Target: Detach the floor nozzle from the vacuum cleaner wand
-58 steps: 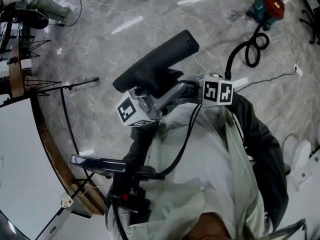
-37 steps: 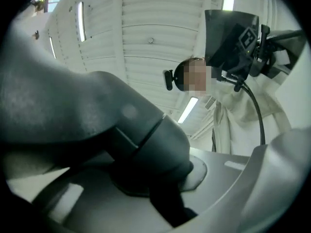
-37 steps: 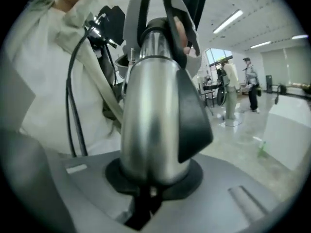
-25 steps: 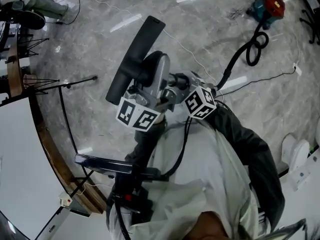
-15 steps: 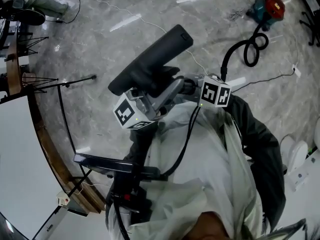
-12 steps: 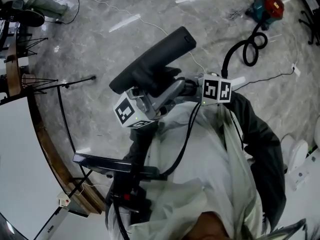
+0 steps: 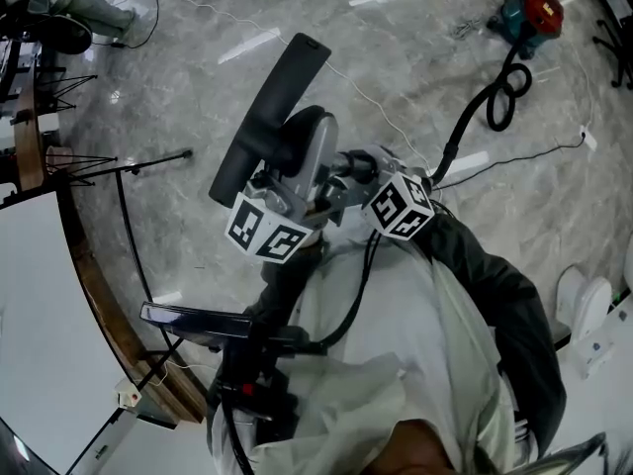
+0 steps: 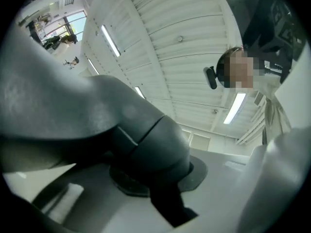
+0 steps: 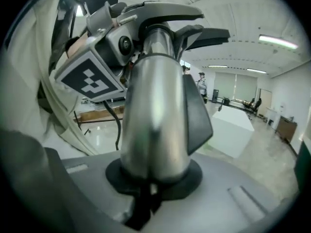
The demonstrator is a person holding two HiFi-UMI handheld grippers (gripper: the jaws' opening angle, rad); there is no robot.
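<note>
In the head view the black floor nozzle (image 7: 267,117) is held up at chest height, its long bar slanting steeply up to the right. My left gripper (image 7: 297,181), marker cube below it, is shut on the nozzle's grey neck (image 7: 309,151). That dark grey neck (image 8: 141,144) fills the left gripper view between the jaws. My right gripper (image 7: 358,171) is shut on the silver wand (image 7: 346,161) just right of the neck. In the right gripper view the wand tube (image 9: 153,115) stands between the jaws, with the left gripper's cube (image 9: 90,79) beyond it.
A red and teal vacuum body (image 7: 532,13) with a coiled black hose (image 7: 493,97) lies on the marble floor at the far right. A white cable (image 7: 331,67) crosses the floor. A thin black stand (image 7: 148,166) and a curved wooden edge (image 7: 89,265) are on the left.
Half a second ago the nozzle bar lay flatter, pointing right. It has swung back to the steeper slant of one second ago. The right gripper's cube rolled with it.
</note>
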